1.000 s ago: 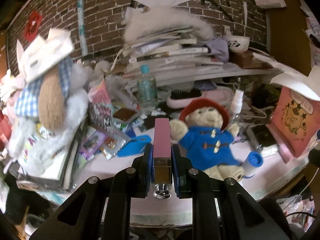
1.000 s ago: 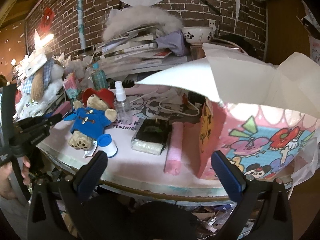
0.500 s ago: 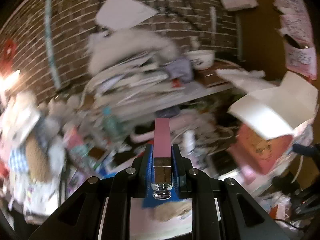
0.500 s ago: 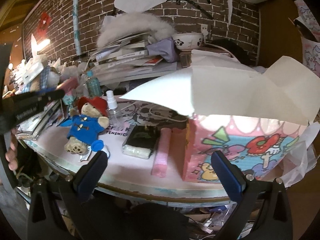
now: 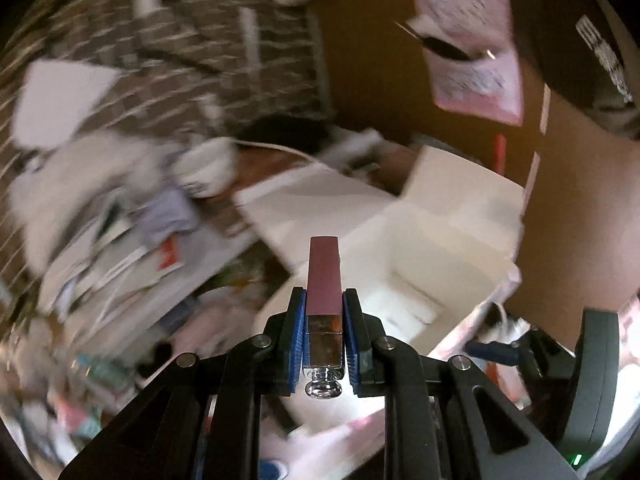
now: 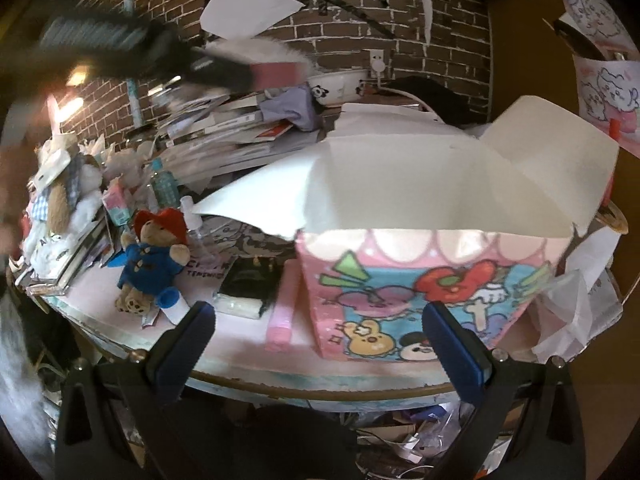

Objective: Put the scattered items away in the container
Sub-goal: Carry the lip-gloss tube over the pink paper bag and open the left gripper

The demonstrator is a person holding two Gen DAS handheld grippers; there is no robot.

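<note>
Blur smears most of the left wrist view, yet the left gripper (image 5: 324, 344) is sharp: its blue-padded fingers (image 5: 297, 336) are clamped on the metal base of a slim dusty-pink rectangular tube with a silver knob end (image 5: 323, 280), which points straight forward along the fingers. The gripper is raised and aimed at the open white-lined cardboard box with raised flaps (image 5: 424, 248); the tube's tip overlaps the box opening in this view, though whether it is over the opening cannot be told. Part of the other black gripper body shows at the lower right.

From the right wrist view, the right gripper (image 6: 320, 344) hangs low at the near edge of the pink round worktop (image 6: 240, 356), its blue-tipped fingers (image 6: 192, 328) spread wide apart and holding nothing. Directly ahead stands the box, its pink cartoon-printed side (image 6: 424, 300) facing the camera. Left of it lie a pink cylindrical roll (image 6: 284, 304), a black flat packet (image 6: 248, 284) and a teddy bear in a blue coat and red hat (image 6: 154, 256). The left gripper appears blurred at the upper left, high above the worktop, carrying the pink tube.
</note>
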